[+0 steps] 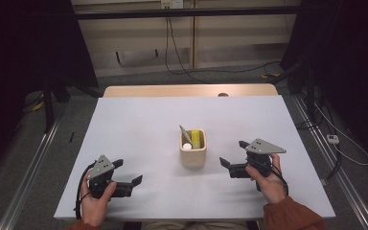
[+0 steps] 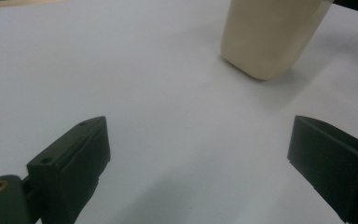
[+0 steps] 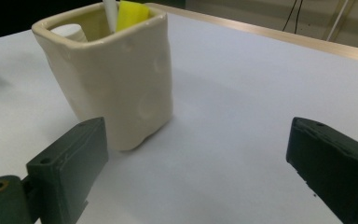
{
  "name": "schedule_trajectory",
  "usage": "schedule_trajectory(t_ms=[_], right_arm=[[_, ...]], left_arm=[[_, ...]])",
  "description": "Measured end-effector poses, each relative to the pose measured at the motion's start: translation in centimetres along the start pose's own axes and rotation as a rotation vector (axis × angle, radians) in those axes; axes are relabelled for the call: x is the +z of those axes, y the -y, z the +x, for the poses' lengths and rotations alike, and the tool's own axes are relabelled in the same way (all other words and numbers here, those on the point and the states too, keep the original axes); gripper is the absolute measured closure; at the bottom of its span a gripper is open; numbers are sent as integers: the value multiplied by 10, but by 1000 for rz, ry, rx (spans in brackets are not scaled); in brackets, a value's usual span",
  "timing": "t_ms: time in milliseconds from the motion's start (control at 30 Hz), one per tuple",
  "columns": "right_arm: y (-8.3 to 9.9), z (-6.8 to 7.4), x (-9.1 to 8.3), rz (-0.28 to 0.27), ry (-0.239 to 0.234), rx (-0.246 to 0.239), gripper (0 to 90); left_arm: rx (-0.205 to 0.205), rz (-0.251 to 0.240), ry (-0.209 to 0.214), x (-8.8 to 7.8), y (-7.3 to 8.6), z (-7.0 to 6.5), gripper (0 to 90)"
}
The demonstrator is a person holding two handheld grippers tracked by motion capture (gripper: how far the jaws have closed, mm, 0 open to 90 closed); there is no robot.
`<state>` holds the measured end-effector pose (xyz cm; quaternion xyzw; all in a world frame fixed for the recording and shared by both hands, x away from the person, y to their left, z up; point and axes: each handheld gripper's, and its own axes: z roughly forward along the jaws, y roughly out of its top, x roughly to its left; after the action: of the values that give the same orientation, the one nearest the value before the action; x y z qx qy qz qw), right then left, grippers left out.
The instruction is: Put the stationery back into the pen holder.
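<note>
Cream ceramic cup stood near the middle of the white counter, holding a yellow sponge, a white round-ended item and a slim grey stick. The left gripper and the right gripper rested on either side of it, jaws wide and empty. Nothing looked removed or grasped yet, so the work seemed barely begun.

Looked like a lab or recording setup, not a home. White surface stood on grey carpet between floor rails, black curtains hung both sides, loose cables ran down from a wall socket.
</note>
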<state>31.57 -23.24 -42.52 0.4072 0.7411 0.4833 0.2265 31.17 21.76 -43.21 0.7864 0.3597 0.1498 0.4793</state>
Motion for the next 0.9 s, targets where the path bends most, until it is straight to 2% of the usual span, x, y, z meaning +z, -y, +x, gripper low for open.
schedule_trajectory(t_ms=[533,700,900], right_arm=[[23,-11,-23,-16,89,38,69],[29,-12,-27,-10,101,40,69],[36,-12,-31,-7,116,42,69]], left_arm=[[-11,-10,0,-1,-1,0,56],[-19,-12,1,-1,-1,0,56],[-8,-21,5,-2,-1,-2,56]])
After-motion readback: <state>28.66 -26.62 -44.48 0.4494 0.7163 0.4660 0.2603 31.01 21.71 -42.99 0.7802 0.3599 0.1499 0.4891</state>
